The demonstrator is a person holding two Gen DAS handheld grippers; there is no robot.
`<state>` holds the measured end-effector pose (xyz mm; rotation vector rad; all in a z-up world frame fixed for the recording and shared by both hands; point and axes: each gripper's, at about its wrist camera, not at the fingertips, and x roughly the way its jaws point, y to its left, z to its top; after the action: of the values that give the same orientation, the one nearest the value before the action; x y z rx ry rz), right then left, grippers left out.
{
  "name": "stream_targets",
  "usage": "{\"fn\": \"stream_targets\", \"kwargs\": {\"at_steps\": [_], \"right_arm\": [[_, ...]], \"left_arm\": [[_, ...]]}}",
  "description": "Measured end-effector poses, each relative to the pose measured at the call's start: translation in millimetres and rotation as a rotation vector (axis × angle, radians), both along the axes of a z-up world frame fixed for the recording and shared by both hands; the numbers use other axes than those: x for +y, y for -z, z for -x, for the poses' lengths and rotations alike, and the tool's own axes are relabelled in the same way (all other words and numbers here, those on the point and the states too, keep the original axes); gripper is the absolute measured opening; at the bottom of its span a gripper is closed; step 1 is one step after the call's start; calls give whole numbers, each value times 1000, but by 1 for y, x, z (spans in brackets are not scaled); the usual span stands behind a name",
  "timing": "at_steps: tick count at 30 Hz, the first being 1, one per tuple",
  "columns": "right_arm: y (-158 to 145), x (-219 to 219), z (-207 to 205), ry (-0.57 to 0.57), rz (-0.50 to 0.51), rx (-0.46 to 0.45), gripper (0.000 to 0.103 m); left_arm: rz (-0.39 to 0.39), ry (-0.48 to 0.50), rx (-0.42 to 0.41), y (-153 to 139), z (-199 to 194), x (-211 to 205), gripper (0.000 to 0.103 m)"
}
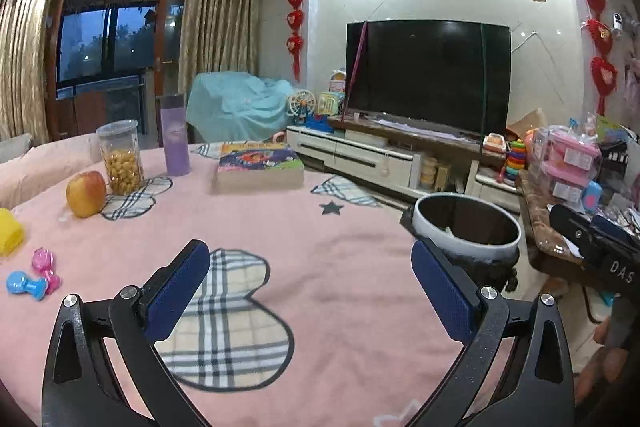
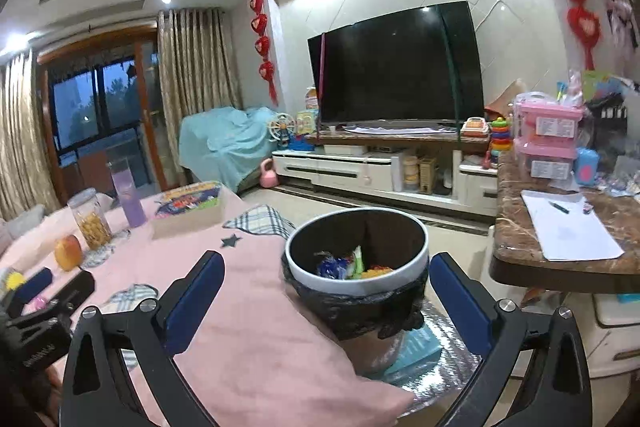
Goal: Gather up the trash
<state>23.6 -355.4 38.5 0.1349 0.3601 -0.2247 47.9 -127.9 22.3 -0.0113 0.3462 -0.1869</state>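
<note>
Blue-padded, my right gripper (image 2: 326,287) and left gripper (image 1: 310,277) are gaping wide, holding nothing; bin (image 2: 356,259) sitting between right fingers.

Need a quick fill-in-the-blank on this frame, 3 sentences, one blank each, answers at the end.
1. Both the left gripper and the right gripper have their jaws ____.
2. The wrappers lie inside the ____.
3. On the pink cloth, the apple sits beside a clear ____ of yellow snacks.

Missing words: open; trash bin; jar
</note>
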Motion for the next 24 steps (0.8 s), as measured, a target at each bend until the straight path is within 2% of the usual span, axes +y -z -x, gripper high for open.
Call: {"fn": "stream_targets", "kwargs": {"at_steps": [8,24], "right_arm": [[26,13,1,10,-6,-4,103],[28,26,8,-14,2,-13,103]], "left_arm": [[-17,-31,2,11,4,7,103],[-30,-55,-20,14,13,10,103]]}}
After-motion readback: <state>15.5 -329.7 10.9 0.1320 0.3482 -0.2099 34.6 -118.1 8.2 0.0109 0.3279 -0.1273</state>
